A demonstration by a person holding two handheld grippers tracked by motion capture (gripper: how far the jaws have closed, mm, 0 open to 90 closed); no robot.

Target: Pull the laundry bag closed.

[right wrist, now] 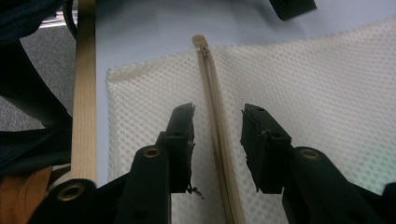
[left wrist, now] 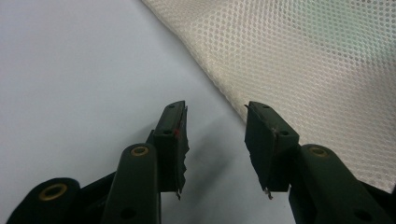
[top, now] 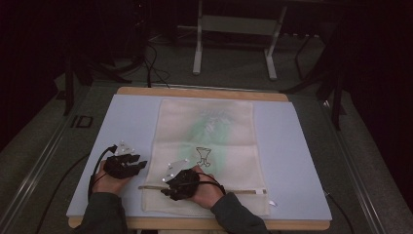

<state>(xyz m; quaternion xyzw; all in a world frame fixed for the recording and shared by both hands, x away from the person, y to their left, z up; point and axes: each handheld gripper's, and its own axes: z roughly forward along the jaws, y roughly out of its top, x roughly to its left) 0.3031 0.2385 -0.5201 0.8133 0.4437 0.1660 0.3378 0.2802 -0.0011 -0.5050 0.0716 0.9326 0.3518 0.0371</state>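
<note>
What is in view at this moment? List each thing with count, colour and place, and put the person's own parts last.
mesh bag: one, cream-white with a green shape showing through and a small dark drawing, flat in the middle of the mat.
zipper: one, beige, running across the bag's near end, between the right gripper's jaws.
mat: one, pale blue-grey, covering the table top.
table: one, light wood edge showing at the far and near sides.
metal frame: one, grey, on the floor beyond the table.
left gripper: one, black, open, over the mat just off the bag's edge.
right gripper: one, black, open, straddling the zipper.
sleeves: two, dark, at the bottom edge.
</note>
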